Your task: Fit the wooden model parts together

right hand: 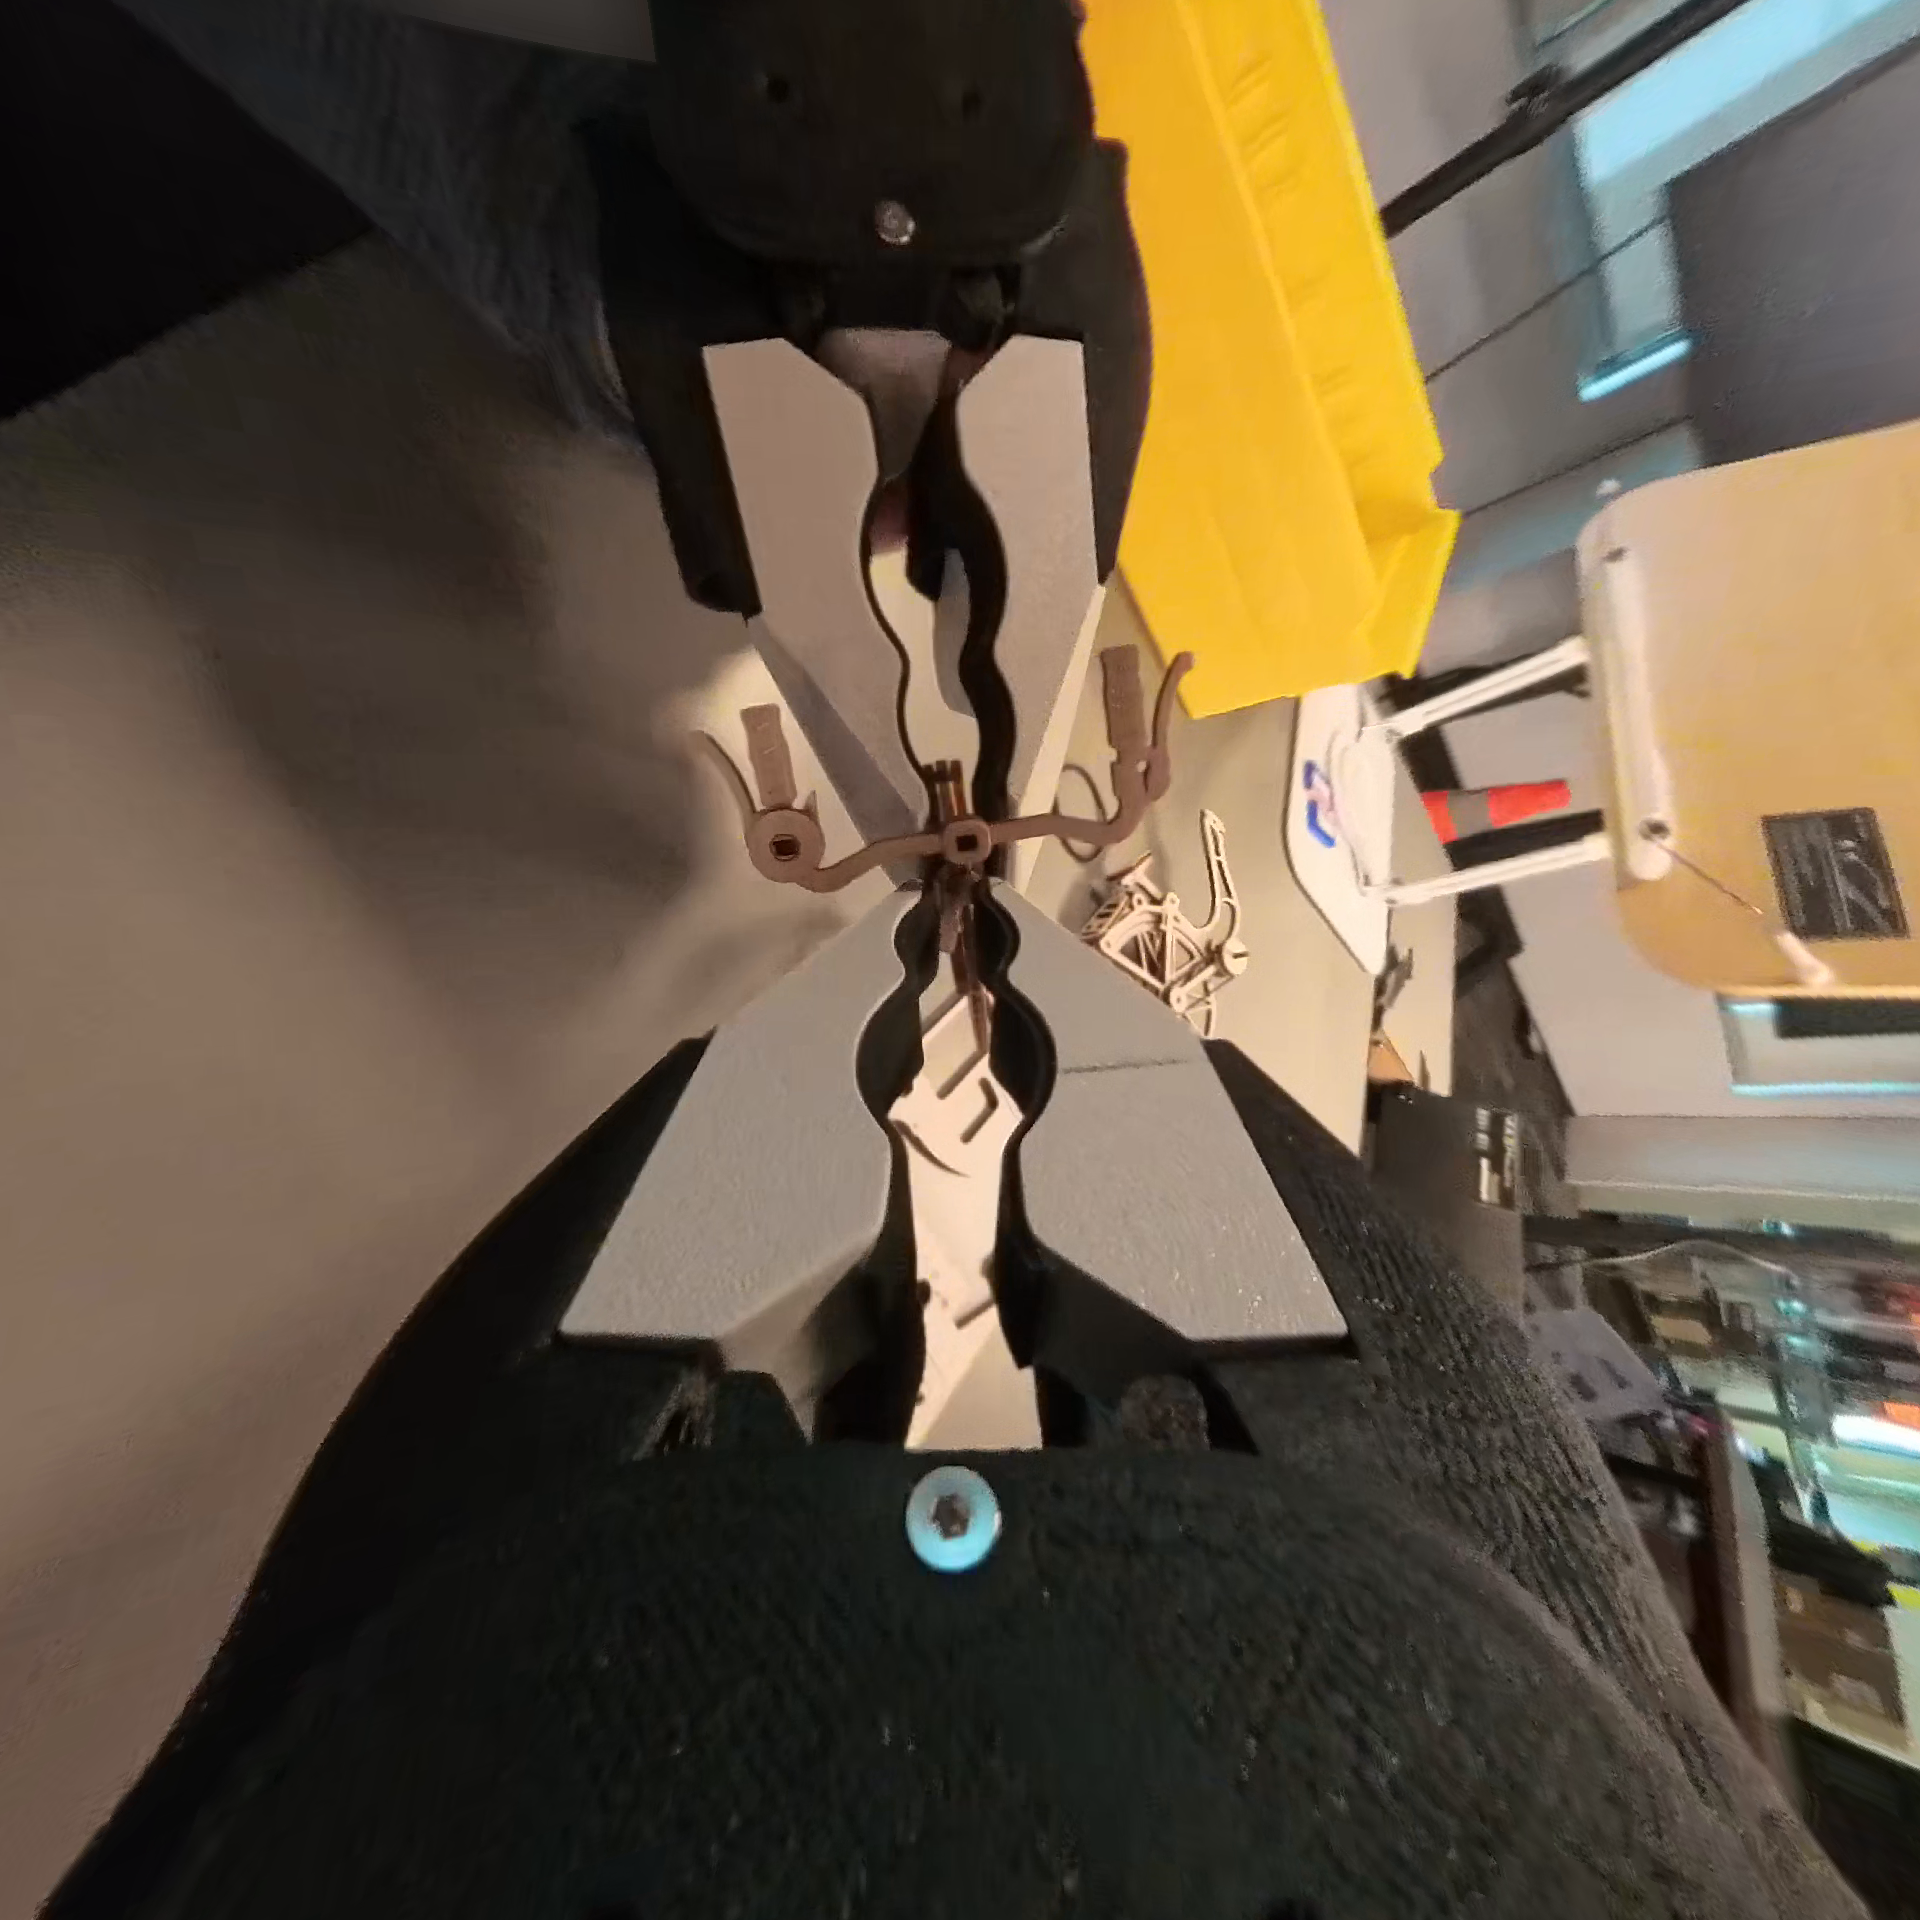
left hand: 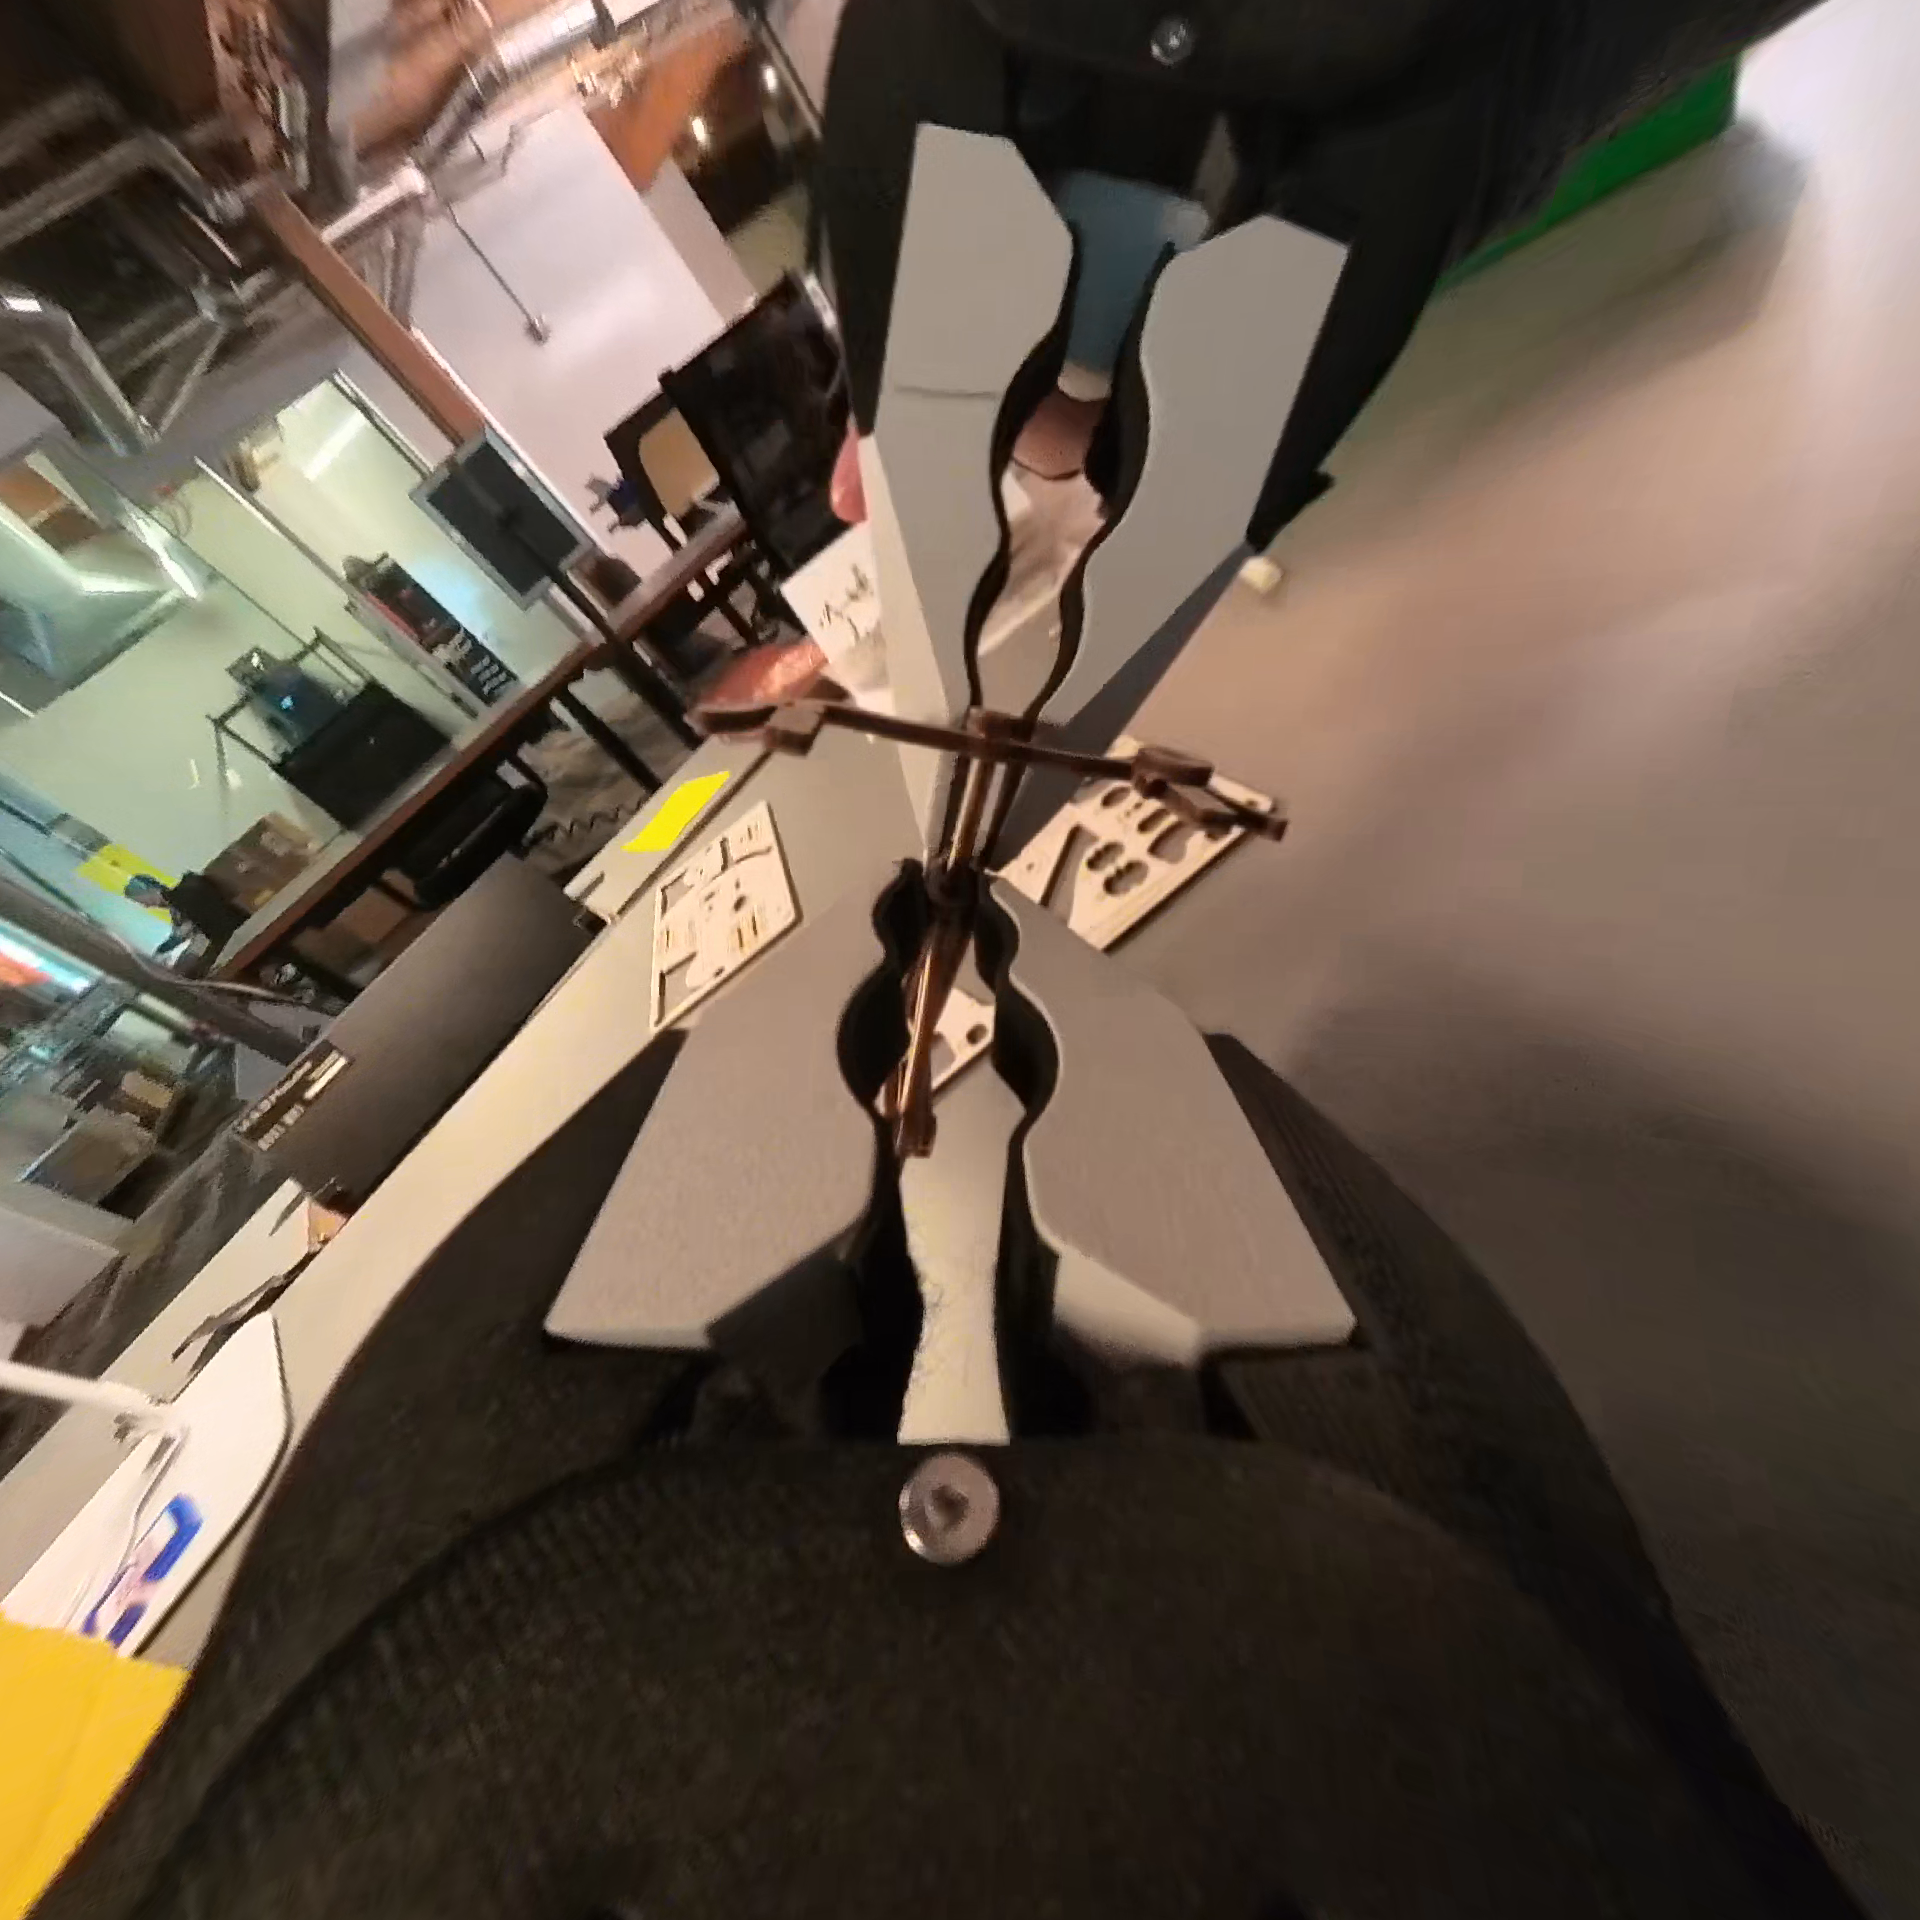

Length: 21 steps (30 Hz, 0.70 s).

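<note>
Handlebar piece (right hand: 951, 840), wooden, held in mid-air above the table (left hand: 1558, 831), pinched between closed left gripper (left hand: 951, 883) and closed right gripper (right hand: 951, 883) meeting tip to tip; best seated by keeping slats aligned and pressing straight, gently.

Dim indoor light, strong fisheye warp at edges, bg motion-blurred, soft shadows on grey tabletop (left hand: 1558, 831).

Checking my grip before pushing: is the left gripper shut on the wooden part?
Shut: the left gripper pinches the thin wooden part at its fingertips.
</note>
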Motion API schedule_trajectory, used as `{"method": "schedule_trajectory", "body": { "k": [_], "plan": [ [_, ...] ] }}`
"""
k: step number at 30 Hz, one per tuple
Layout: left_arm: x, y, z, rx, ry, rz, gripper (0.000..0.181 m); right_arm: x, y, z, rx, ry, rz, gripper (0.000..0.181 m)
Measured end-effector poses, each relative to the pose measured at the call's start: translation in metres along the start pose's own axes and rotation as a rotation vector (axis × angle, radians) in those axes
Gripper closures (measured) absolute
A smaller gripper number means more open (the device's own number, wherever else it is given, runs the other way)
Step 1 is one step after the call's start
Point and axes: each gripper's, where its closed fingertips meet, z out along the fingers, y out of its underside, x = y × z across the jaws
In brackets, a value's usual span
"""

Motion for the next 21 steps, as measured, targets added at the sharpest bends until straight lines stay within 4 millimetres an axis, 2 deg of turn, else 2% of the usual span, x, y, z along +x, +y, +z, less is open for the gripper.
{"method": "schedule_trajectory", "body": {
  "k": [5,11,21],
  "plan": [
    [0.003,0.016,0.008,-0.099,0.017,0.026,0.173,-0.005,0.012,0.008,0.119,0.149,0.058,0.178],
    [0.011,0.032,0.013,-0.191,0.043,0.099,0.173,-0.016,0.023,0.015,0.162,0.242,0.069,0.178],
    [0.022,0.046,0.016,-0.272,0.072,0.218,0.173,-0.030,0.032,0.020,0.116,0.230,-0.102,0.178]
  ]
}}
